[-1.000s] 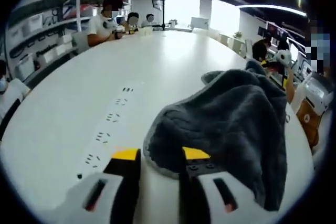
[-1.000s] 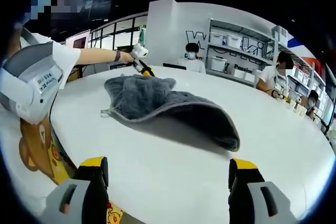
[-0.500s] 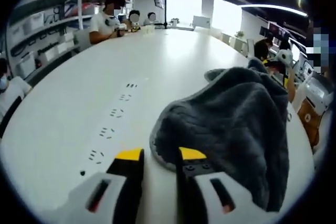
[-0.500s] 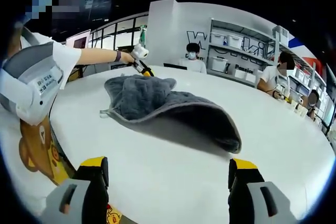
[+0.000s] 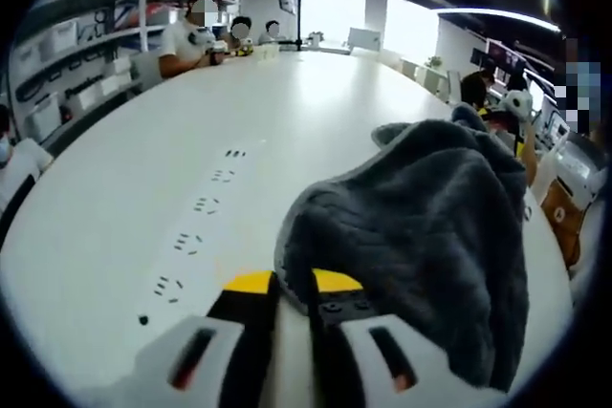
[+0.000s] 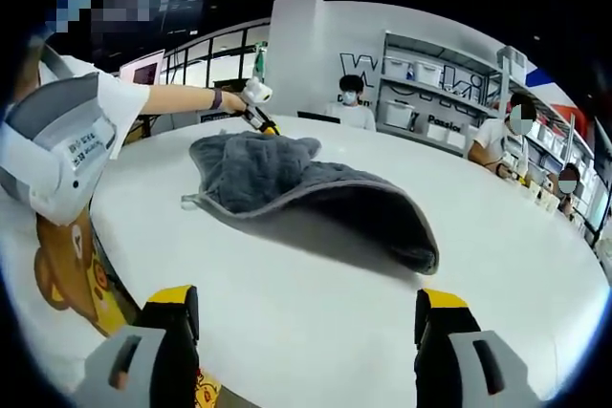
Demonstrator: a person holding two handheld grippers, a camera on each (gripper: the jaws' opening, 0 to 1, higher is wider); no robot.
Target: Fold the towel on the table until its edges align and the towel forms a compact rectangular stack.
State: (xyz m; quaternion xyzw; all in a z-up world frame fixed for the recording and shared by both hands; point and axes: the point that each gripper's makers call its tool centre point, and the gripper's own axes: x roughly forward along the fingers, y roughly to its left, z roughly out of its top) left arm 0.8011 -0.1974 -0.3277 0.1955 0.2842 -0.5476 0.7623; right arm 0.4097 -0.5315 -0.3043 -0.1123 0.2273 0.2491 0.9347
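Observation:
A dark grey towel (image 5: 421, 217) lies bunched on the white table (image 5: 191, 140), one fold humped up. Its pale hem runs down between the yellow-tipped jaws of my left gripper (image 5: 294, 284), which are pinched in on it with only a narrow gap. In the right gripper view the towel (image 6: 287, 179) sits mid-table, and the left gripper (image 6: 256, 107), held by a hand, is at its far edge. My right gripper (image 6: 306, 301) stands wide open above the near table edge, well short of the towel, holding nothing.
The table (image 6: 316, 332) is large and round-edged, with small marks (image 5: 201, 207) in a row left of the towel. Several seated people (image 5: 191, 40) and shelves (image 6: 430, 102) line the far side. A person's torso and sleeve (image 6: 67, 150) are close on the left.
The left jaws have drawn together onto the towel's hem, from a wide gap to a narrow one. The right gripper and the towel have barely moved.

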